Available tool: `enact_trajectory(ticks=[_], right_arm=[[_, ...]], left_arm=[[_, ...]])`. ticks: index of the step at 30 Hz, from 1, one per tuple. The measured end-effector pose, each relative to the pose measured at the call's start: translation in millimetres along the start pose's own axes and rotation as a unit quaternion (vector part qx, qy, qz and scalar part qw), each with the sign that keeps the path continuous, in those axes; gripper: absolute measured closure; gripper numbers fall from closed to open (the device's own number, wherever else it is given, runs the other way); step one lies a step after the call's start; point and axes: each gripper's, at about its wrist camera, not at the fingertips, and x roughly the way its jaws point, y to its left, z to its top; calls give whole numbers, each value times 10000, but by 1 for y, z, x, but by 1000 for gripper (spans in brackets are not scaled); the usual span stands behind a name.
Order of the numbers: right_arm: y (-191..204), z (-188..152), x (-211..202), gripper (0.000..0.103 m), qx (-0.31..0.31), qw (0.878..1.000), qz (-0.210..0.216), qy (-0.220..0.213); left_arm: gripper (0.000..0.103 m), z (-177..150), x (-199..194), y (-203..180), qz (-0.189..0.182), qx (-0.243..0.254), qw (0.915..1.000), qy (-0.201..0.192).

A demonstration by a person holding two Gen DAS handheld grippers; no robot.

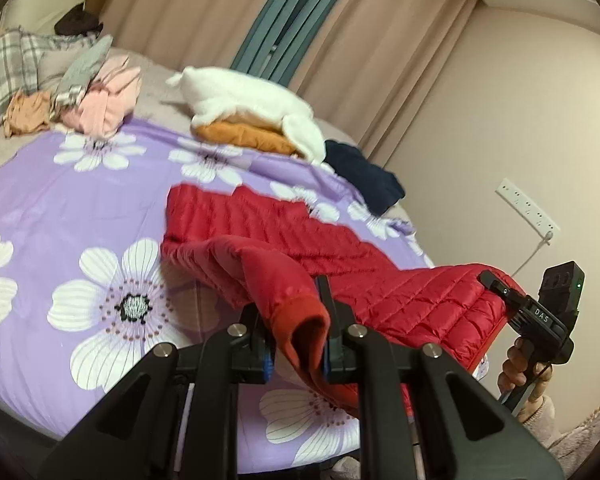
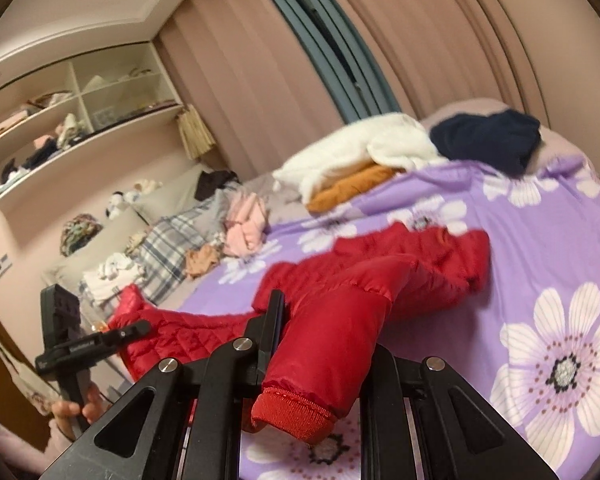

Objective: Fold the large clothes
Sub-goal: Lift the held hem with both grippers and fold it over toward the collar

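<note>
Left claw (image 1: 296, 320) tilted slightly downward over the near edge of the bed (image 1: 40, 208), pinched tight on a ribbed cuff of the red quilted jacket (image 1: 380, 280); cuff and sleeve end draped between the black fingers (image 1: 323, 292). Seen from the right wrist view, same claw (image 2: 140, 326) held out at the far left by a hand (image 2: 80, 406) wrapped around its handle, tips buried in red quilting.

Right claw (image 2: 316, 340) nearly level, clamped on the other sleeve, cuff hanging toward the lens; only one finger (image 2: 274, 320) visible, the other hidden behind the puffy sleeve. From the left wrist view, right claw (image 1: 490, 280) gripping the jacket's edge at far right, hand (image 1: 518, 364) curled around the grip below, fluffy sleeve partly cut off by the frame.

Jacket (image 2: 400, 264) stretched between both claws, near part lifted off the purple flowered sheet (image 2: 540, 240), far part lying on it. Beyond: white garment (image 1: 244, 100) atop an orange one (image 1: 244, 134), a dark navy piece (image 1: 364, 176), pink clothes (image 1: 108, 100), a plaid pillow (image 1: 4, 76).

Motion blur softening the jacket's far edge; shelf contents (image 2: 52, 136) too small to identify.
</note>
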Motion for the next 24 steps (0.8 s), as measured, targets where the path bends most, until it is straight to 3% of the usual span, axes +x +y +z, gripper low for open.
enact_trajectory(ticks=[11,24], right_arm=[[15,11,-12,85,-268,9988,263,-300],[8,9,2,85,-106,9996,242,-129]], left_arm=[[87,9,-21,-14,-122,182,9994,-262],[87,10,-3,1,-84,-58,9999,-57]])
